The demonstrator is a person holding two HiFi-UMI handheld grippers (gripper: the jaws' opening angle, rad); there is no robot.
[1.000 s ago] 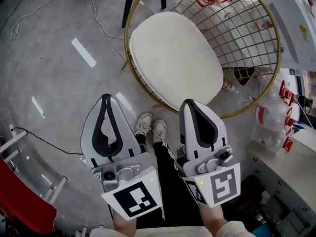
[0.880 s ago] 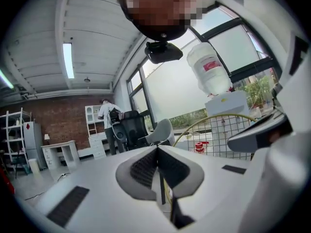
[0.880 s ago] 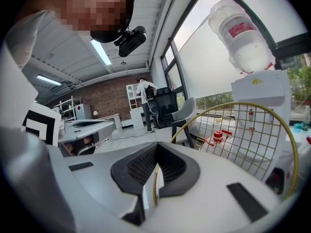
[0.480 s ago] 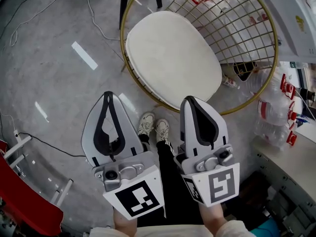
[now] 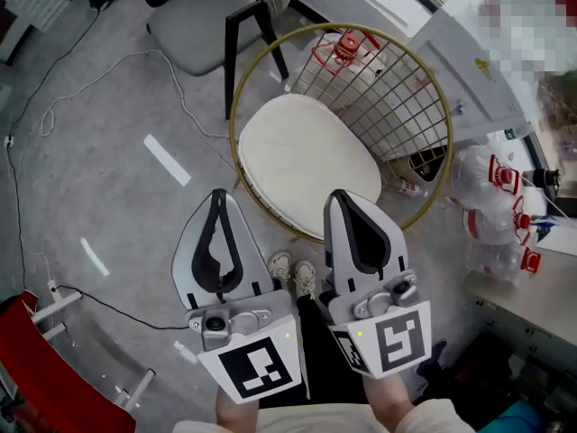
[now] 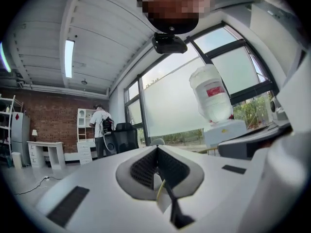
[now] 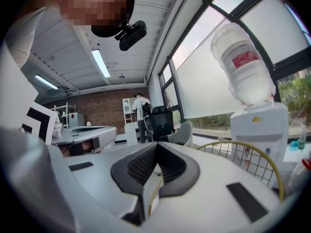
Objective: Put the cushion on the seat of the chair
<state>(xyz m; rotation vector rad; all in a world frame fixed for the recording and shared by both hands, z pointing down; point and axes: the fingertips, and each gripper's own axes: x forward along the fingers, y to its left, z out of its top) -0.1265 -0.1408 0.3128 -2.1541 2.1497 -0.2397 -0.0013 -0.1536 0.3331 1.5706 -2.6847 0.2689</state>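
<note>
**Item: cushion point(image 5: 306, 165), cream, oval.** It lies flat on the seat of the gold wire chair point(image 5: 397, 106), inside the round rim and covering most of the seat. No hand-held gripper touches it.

**Change noted.** Against the earlier pictures, the chair and cushion now show smaller and farther off in the head view. More floor point(image 5: 117, 206) and a grey chair point(image 5: 194, 25) come into sight behind. Both hand-held grippers are lifted up and away, and the cushion keeps its place on the seat.

**Meaning for the task.** Judged done: the cushion sits where it is wanted, and the tools are clear of it.

**Left hand-held gripper point(image 5: 216, 197).** Clenched, nothing between the jaws, held level above the floor, well apart from the chair.

**Right hand-held gripper point(image 5: 341, 201).** Jaws together, empty, its tip over the near rim in the head view but not touching.

**Orientation.** The broad face is up. The long axis runs from upper left to lower right in the head view, roughly along the wire backrest.
</note>
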